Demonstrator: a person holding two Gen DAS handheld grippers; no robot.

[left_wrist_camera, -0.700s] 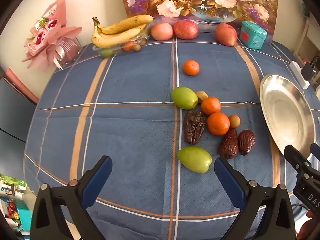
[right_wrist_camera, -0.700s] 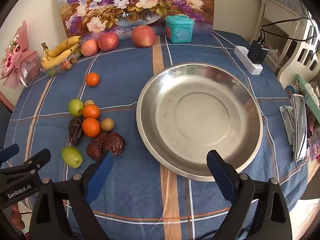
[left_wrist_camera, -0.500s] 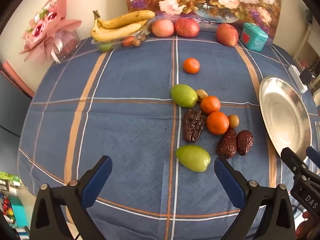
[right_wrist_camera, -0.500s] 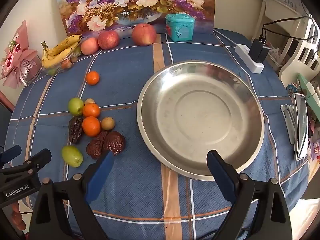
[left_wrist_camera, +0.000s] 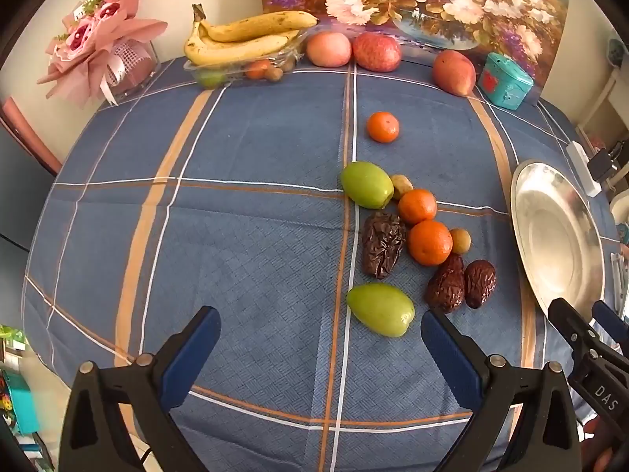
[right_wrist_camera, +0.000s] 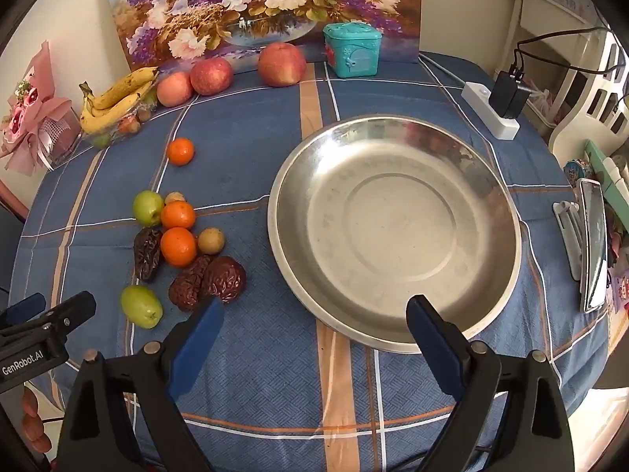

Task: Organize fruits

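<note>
1. Both tools hang over the near edge of the blue plaid surface (left_wrist_camera: 243,236), each with its fingers spread wide and nothing between them: the left gripper (left_wrist_camera: 320,338) faces the loose fruit, the right gripper (right_wrist_camera: 314,322) faces the steel dish (right_wrist_camera: 487,181).

2. The fruit sits in a tight cluster just left of the dish, apparently heaped there as the pile to be sorted. The nearest piece, a green jujube (left_wrist_camera: 380,309), lies just beyond the left gripper's right finger (left_wrist_camera: 452,358), which makes it the likeliest first pick.

3. Behind it lie a dark wrinkled date (left_wrist_camera: 383,244), two red dried jujubes (left_wrist_camera: 460,284) touching each other, two mandarins (left_wrist_camera: 423,225) side by side, a second green jujube (left_wrist_camera: 366,185) and two small tan fruits, one (left_wrist_camera: 460,240) against the nearer mandarin. A third mandarin (left_wrist_camera: 383,127) sits apart, farther back.

4. The wide, shallow dish holds nothing, so no sorting appears to have been done; its low rim near the cluster should make for short carries.

5. Bananas (right_wrist_camera: 118,96) over a clear tray and three apples (right_wrist_camera: 281,63) line the far edge below a flower painting, beside a teal tin (right_wrist_camera: 352,50). Whether they belong to the job cannot be told.

6. A power strip (right_wrist_camera: 489,110) with a plugged-in charger lies beyond the dish.
</note>
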